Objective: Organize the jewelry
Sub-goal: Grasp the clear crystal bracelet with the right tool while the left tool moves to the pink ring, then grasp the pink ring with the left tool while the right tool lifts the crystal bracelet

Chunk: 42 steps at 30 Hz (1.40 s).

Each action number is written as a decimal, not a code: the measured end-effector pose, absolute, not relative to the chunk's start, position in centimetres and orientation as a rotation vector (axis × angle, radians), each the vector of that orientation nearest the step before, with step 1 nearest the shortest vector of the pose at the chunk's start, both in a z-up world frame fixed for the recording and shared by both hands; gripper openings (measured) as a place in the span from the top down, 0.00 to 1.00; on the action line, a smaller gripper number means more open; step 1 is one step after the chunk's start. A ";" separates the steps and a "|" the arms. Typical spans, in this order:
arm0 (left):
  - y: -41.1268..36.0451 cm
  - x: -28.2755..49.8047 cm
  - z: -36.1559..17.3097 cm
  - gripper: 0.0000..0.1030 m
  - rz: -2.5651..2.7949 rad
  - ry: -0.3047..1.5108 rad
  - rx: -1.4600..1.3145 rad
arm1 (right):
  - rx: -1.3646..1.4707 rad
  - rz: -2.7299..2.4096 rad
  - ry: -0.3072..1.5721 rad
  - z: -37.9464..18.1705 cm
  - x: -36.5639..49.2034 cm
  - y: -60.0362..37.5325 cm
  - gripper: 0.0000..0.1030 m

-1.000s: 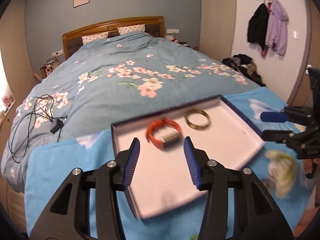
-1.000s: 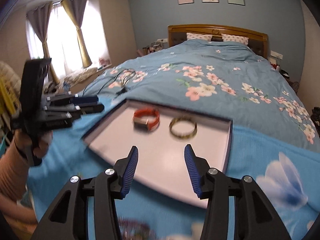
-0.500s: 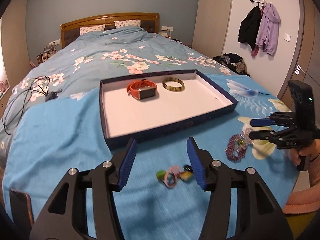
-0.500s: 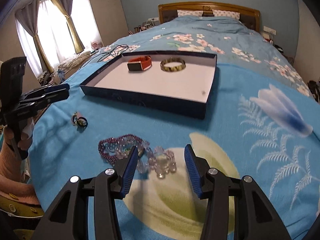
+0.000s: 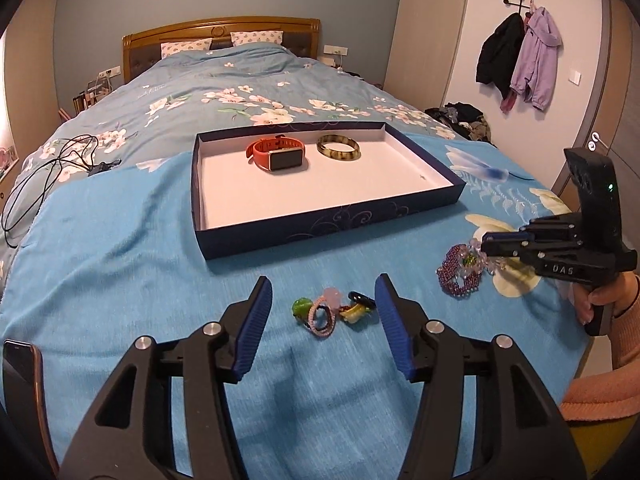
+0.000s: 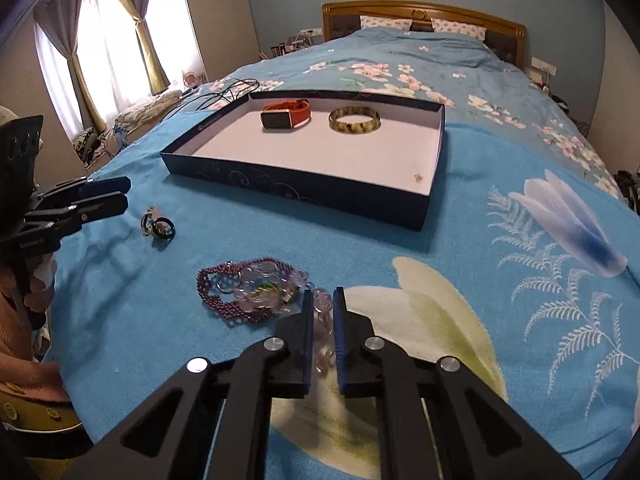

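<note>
A dark blue tray [image 5: 332, 220] [image 6: 280, 186] with a white floor lies on the blue cloth and holds an orange watch [image 5: 278, 154] [image 6: 286, 114] and a mottled bangle [image 5: 338, 147] [image 6: 354, 120]. A small heap of rings and hair ties [image 5: 334, 310] [image 6: 158, 226] lies before my open left gripper [image 5: 322, 296]. My right gripper [image 6: 320, 300] [image 5: 490, 242] is shut on a clear bead bracelet [image 6: 320, 308], part of a tangle with a purple bead bracelet [image 6: 224, 292] [image 5: 458, 270] on the cloth.
The cloth covers the foot of a floral bed [image 5: 240, 92]. Black cables [image 5: 48, 168] lie at the left. A phone [image 5: 20, 364] lies at the near left edge. Coats [image 5: 520, 52] hang on the right wall.
Both grippers drew back from the tray and came down towards the loose jewelry. The right gripper closed on the clear beads. The left gripper stayed open.
</note>
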<state>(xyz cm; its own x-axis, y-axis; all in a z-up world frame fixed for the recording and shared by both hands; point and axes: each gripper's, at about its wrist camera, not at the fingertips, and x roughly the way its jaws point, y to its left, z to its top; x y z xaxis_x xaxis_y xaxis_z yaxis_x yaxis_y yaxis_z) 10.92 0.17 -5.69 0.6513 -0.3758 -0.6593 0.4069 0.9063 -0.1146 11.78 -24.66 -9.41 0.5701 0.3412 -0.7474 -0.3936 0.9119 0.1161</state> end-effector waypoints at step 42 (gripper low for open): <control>-0.2 12.1 -8.9 0.95 -0.449 0.867 0.064 | 0.031 0.679 0.788 -6.2 8.6 -20.7 0.92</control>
<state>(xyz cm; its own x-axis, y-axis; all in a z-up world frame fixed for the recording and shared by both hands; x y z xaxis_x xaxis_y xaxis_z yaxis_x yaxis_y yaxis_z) 12.10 -0.21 -8.90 0.5600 -0.3548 -0.7487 0.4059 0.9053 -0.1254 8.64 -20.73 -6.15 0.5064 0.5739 -0.6436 -0.5518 0.7892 0.2695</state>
